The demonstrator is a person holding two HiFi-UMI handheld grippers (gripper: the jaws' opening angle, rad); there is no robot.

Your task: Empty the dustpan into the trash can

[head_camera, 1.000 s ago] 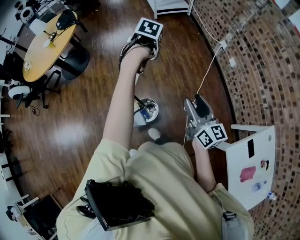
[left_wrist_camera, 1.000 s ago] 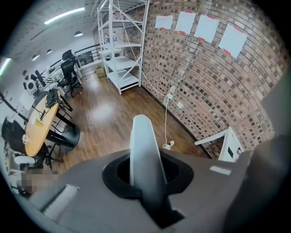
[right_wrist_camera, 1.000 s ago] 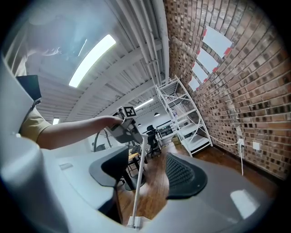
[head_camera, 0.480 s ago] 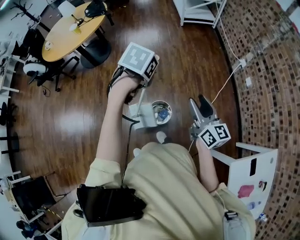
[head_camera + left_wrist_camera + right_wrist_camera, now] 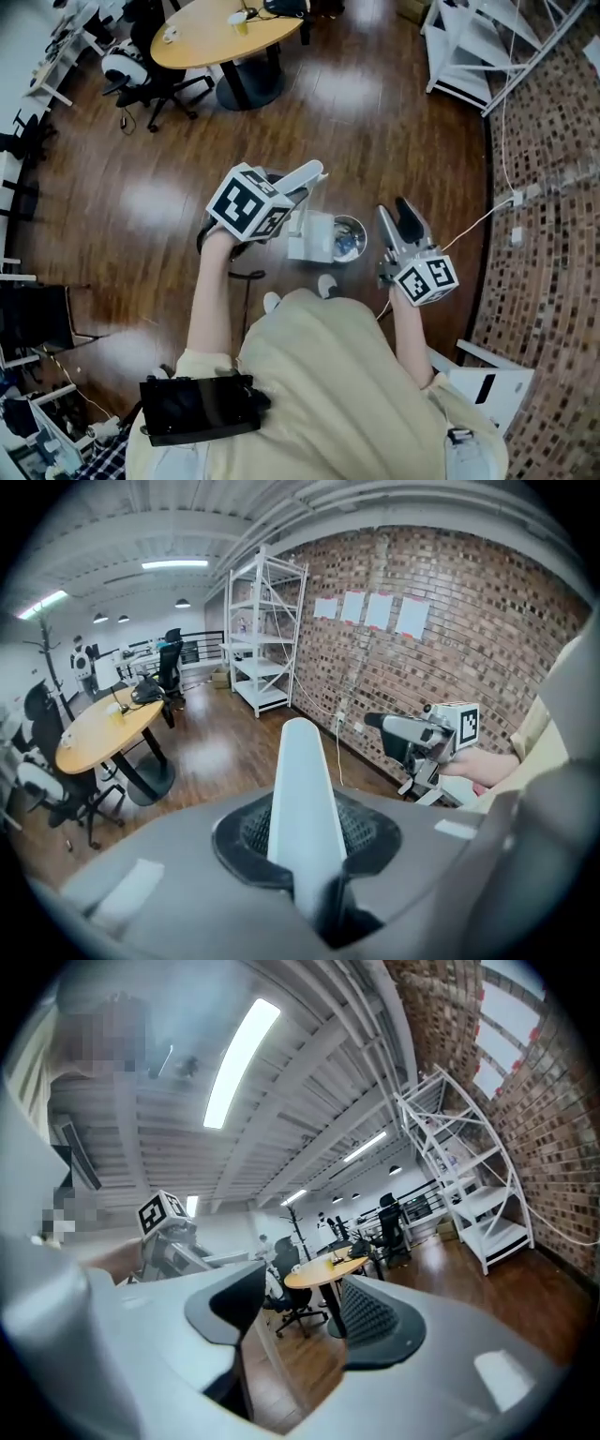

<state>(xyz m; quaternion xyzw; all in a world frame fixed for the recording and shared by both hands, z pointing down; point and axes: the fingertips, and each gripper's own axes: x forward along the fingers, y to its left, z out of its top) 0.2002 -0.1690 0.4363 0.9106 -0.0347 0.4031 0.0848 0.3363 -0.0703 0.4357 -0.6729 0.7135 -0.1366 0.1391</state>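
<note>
Head view only: dustpan [image 5: 309,236] sat just beside trash can [image 5: 351,240].
Left gripper [image 5: 309,864], own view: jaws were opening around white handle [image 5: 302,780].
Right gripper [image 5: 300,1335]: jaws were drawn together.

"Where does the head view sit?"
"Above the person, looking steeply down at the wooden floor [image 5: 112,206]."
"And the gripper views?"
"Both look outward across the room. The left faces the brick wall [image 5: 422,639], the right the round table [image 5: 323,1269]. All three share table, wall and white shelving [image 5: 265,635]."
</note>
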